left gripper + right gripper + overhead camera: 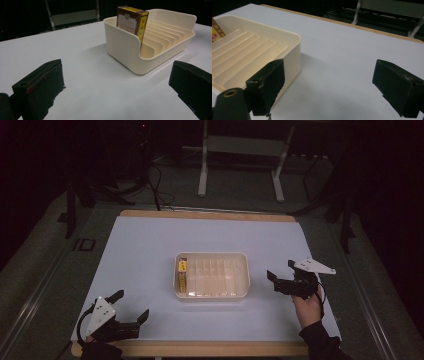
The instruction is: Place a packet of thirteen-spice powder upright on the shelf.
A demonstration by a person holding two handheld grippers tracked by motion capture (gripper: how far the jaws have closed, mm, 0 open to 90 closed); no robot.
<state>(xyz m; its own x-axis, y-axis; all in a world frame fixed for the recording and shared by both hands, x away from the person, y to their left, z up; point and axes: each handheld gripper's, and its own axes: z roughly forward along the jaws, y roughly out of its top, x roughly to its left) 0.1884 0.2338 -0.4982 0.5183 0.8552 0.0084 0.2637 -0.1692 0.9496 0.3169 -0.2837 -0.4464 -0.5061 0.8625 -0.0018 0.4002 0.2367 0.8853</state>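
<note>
I am holding both grippers with jaws wide apart and empty: left gripper (131, 305) at lower left, right gripper (281, 269) right of the tray (212, 295). The card box (182, 275) is standing in the tray's leftmost slot, center frame.

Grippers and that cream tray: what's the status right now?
Left gripper open, right gripper open, both empty. Small box upright in tray, left end slot. Nothing blocking.

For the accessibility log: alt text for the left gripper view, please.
A cream slotted tray sits on a white table, with one card box standing upright in its end slot. The open left gripper points toward it, holding nothing.
</note>
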